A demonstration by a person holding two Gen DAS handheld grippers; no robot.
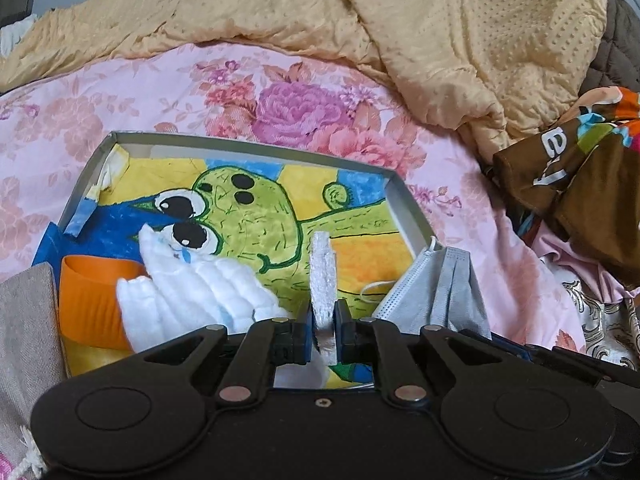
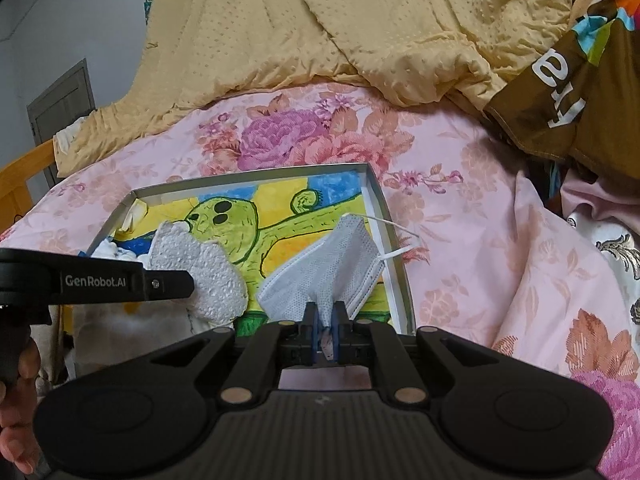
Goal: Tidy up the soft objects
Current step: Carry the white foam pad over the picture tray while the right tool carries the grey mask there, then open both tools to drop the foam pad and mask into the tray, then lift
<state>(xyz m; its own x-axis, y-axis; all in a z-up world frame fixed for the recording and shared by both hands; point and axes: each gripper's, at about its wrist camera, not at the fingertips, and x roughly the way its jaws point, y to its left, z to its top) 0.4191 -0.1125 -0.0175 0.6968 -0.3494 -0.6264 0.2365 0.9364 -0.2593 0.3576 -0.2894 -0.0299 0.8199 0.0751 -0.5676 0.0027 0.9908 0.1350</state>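
Both grippers are loaded over the open box, so the step in hand looks like placing soft items into it.

The left gripper (image 1: 324,320) has its fingers clamped on a white foam sheet (image 1: 323,272), held edge-on and standing upright between them. In the right wrist view the same sheet (image 2: 208,276) shows its broad, pebbled face, irregular in outline, low over the box floor. Just left of those fingers lie a white quilted cloth (image 1: 188,292) and an orange piece (image 1: 90,300), both already inside.

The right gripper (image 2: 325,320) has its fingers pinched on a fold of a grey-white face mask (image 2: 328,268). The mask fans out ahead of the fingers and drapes across the box's right wall, its ear loop (image 2: 394,240) trailing outside onto the bed.

The box (image 1: 412,208) lies ahead of both pairs of fingers, shallow, grey-rimmed, lined with a cartoon drawing. Beyond it spread the pink floral bedsheet (image 1: 280,76) and a tan quilt (image 1: 460,32).

The next move probably calls for lowering each item flat, drawing the mask leftward so its loop clears the wall, then releasing.
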